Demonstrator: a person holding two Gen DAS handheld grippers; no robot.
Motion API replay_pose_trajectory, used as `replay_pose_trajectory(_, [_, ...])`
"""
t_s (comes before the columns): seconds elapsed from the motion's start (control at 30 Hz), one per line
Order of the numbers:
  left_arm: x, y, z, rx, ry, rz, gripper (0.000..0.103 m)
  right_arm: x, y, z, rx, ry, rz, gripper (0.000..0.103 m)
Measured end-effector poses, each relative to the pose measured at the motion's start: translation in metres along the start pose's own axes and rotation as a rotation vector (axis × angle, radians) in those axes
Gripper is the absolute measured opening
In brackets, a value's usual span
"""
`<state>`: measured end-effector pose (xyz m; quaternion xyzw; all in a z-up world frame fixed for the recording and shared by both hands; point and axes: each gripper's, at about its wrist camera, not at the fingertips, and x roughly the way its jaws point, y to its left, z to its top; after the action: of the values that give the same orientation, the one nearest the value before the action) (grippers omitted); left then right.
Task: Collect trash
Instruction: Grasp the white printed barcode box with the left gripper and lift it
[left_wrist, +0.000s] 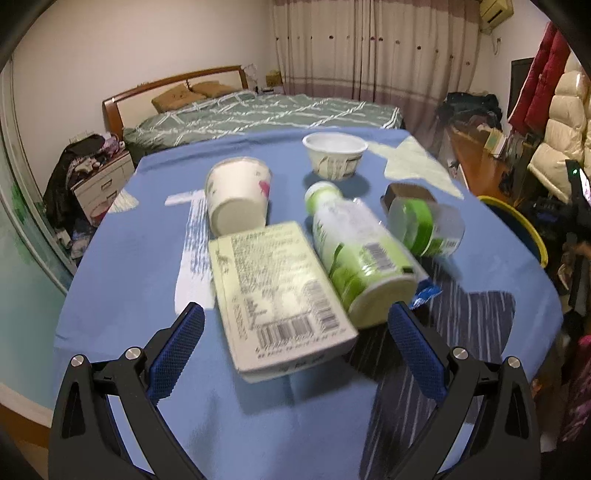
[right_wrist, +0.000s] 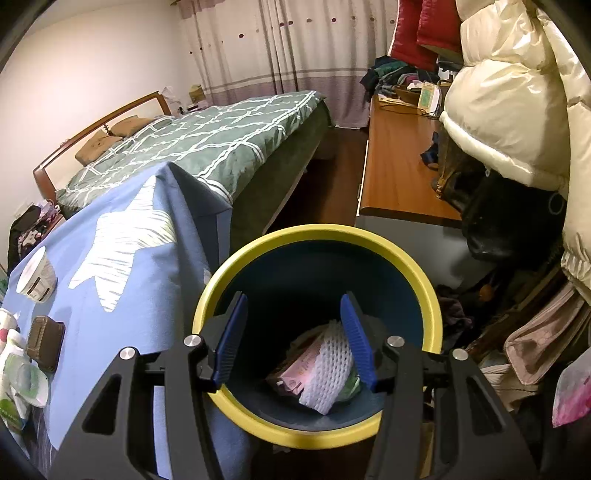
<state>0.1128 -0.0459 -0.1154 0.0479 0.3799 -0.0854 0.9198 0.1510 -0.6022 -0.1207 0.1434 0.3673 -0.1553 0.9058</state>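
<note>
My left gripper is open over the blue tablecloth, its fingers on either side of the near end of a pale green carton lying flat. Beside the carton lie a green and white bottle, a small clear green-labelled bottle, a tipped paper cup, a brown wrapper and an upright white tub. My right gripper is open and empty above a blue bin with a yellow rim. The bin holds white foam netting and a pink packet.
The bin's rim shows past the table's right edge. A bed stands behind the table, a wooden desk to the right, puffy coats hanging above it, and clutter on the floor beside the bin.
</note>
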Motion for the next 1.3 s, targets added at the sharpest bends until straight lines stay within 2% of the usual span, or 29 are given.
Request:
replay_pose_trajectory(0.17, [0.01,0.008,-0.009,-0.023,0.042,0.014,0.098,-0.003,0.003,0.001,-0.006,-0.005,0.004,0.05])
replay_pose_trajectory(0.43, [0.017,0.014,-0.008,-0.043,0.048,-0.004,0.098,-0.001,0.012,0.0,-0.022,0.005,0.021,0.05])
replay_pose_trajectory(0.53, [0.018,0.02,-0.007,-0.04,0.052,0.031,0.098,-0.001,0.014,0.0,-0.026,0.007,0.026,0.05])
replay_pose_trajectory(0.67, [0.015,0.044,-0.007,-0.071,0.056,0.113,0.098,-0.001,0.017,0.0,-0.03,0.008,0.03,0.05])
replay_pose_trajectory(0.73, [0.013,0.051,-0.005,-0.076,0.047,0.123,0.098,0.0,0.017,0.0,-0.031,0.009,0.031,0.05])
replay_pose_trajectory(0.83, [0.009,0.053,0.005,-0.05,0.019,0.054,0.098,0.0,0.02,0.0,-0.034,0.011,0.035,0.05])
replay_pose_trajectory(0.97, [0.03,0.046,0.024,0.034,0.046,-0.004,0.098,-0.002,0.025,0.001,-0.041,0.008,0.043,0.05])
replay_pose_trajectory(1.2, [0.078,0.049,0.038,0.057,0.143,-0.038,0.098,-0.003,0.031,0.001,-0.055,0.014,0.046,0.051])
replay_pose_trajectory(1.3, [0.091,0.048,0.043,0.067,0.166,-0.052,0.093,-0.001,0.032,0.001,-0.057,0.021,0.046,0.051])
